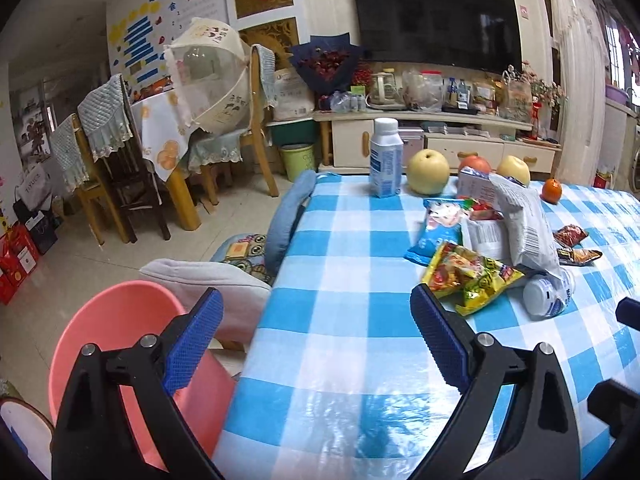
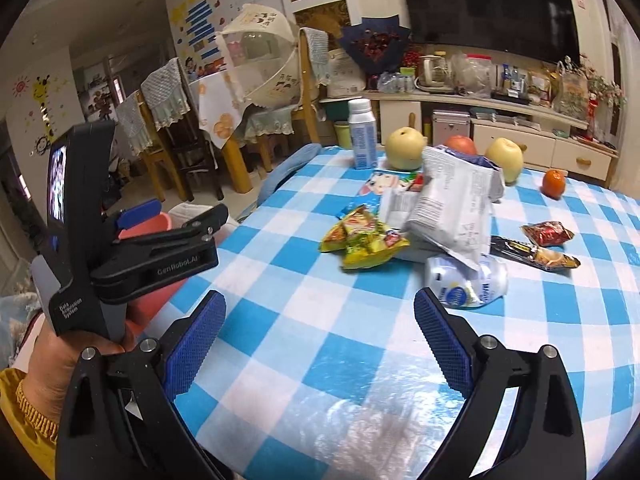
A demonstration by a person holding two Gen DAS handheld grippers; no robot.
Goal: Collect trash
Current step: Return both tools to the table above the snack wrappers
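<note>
I have both grippers over the near edge of the tabletop, which is covered in a blue and white checked cloth. The left gripper has its jaws wide apart with nothing between them, only bare cloth showing in the gap. The right gripper likewise stands with its jaws spread wide and empty, well short of the trash. From the right wrist view I can see the left gripper's black body off to the left, held in a hand with a yellow cuff. The trash sits in a loose heap toward the middle right of the tabletop: a yellow snack wrapper nearest me, a white crinkled bag leaning over a crushed plastic bottle, a blue packet behind, and two small red and dark wrappers further right. At the far edge stand an upright white bottle, two yellow pears and an orange. A pink bin sits low beside the tabletop at the near left.
</note>
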